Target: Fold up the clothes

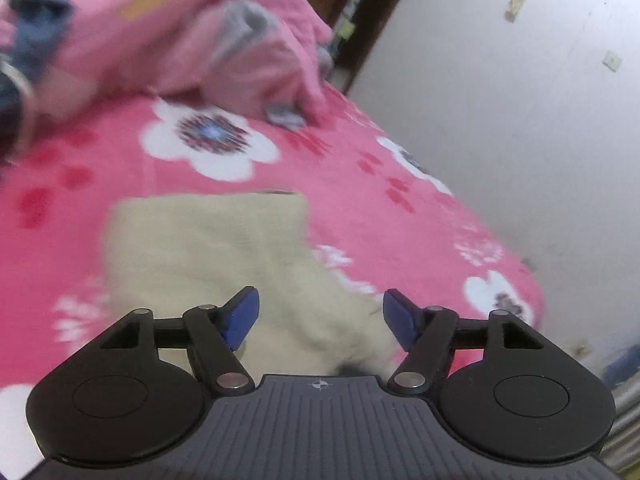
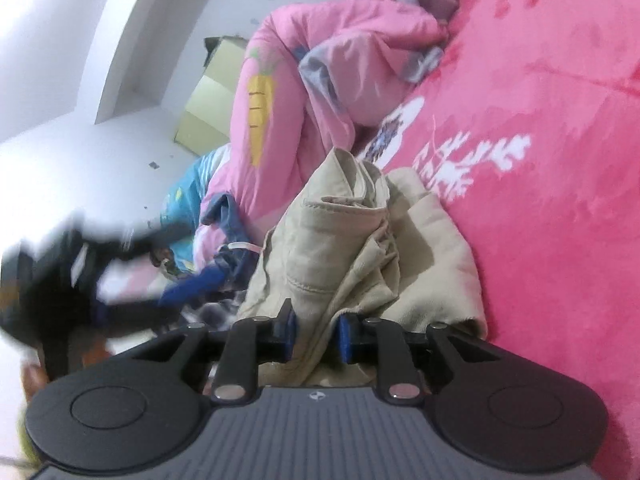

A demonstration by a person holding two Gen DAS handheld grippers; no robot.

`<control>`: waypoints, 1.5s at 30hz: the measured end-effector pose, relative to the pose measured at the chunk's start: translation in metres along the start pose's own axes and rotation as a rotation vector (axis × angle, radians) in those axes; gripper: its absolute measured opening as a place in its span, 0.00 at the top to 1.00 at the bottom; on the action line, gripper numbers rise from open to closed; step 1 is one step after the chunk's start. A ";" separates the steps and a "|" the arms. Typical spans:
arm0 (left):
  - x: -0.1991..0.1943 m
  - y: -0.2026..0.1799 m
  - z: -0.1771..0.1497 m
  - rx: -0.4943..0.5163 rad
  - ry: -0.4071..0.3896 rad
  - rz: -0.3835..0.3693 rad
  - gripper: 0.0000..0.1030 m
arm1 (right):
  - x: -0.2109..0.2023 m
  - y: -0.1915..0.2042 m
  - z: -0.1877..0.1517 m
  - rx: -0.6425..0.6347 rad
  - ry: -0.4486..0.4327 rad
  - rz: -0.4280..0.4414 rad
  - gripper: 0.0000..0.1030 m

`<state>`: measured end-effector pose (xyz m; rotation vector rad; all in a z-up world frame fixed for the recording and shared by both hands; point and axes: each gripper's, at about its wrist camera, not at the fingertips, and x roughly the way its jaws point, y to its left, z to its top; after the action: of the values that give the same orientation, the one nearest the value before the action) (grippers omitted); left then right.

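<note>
A beige garment (image 1: 200, 248) lies on the pink flowered bedspread (image 1: 360, 200), its far part flat and squared, its near part rumpled. My left gripper (image 1: 319, 300) hovers over the near part, open, with nothing pinched between its blue pads. In the right wrist view the same beige garment (image 2: 340, 232) is bunched and lifted in folds. My right gripper (image 2: 318, 328) is shut on a fold of it, and the cloth fills the narrow gap between the pads. The left gripper (image 2: 192, 284) shows as a dark blur at the left of that view.
A crumpled pink quilt (image 1: 160, 32) with a carrot print (image 2: 260, 108) is heaped at the far side of the bed. Blue denim clothing (image 2: 228, 248) lies against it. A white wall (image 1: 520, 120) runs along the bed's right edge. A dark blurred object with a metal ring (image 1: 18, 96) is at the left.
</note>
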<state>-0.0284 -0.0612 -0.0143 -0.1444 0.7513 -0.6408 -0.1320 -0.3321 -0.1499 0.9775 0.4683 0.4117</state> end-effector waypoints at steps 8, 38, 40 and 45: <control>-0.013 0.021 -0.034 0.045 -0.026 0.160 0.33 | -0.009 0.024 0.016 -0.025 -0.057 0.027 0.80; 0.006 -0.098 -0.074 0.591 -0.277 0.397 0.20 | 0.016 0.090 0.057 0.022 0.001 0.025 0.80; 0.017 -0.097 -0.072 0.560 -0.278 0.470 0.20 | 0.018 0.098 0.058 0.007 -0.002 0.036 0.80; 0.025 -0.064 -0.073 0.475 -0.207 0.646 0.23 | 0.016 0.109 0.059 -0.033 -0.009 0.063 0.80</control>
<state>-0.0949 -0.1197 -0.0605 0.4496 0.3906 -0.1664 -0.0996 -0.3094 -0.0314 0.9634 0.4219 0.4699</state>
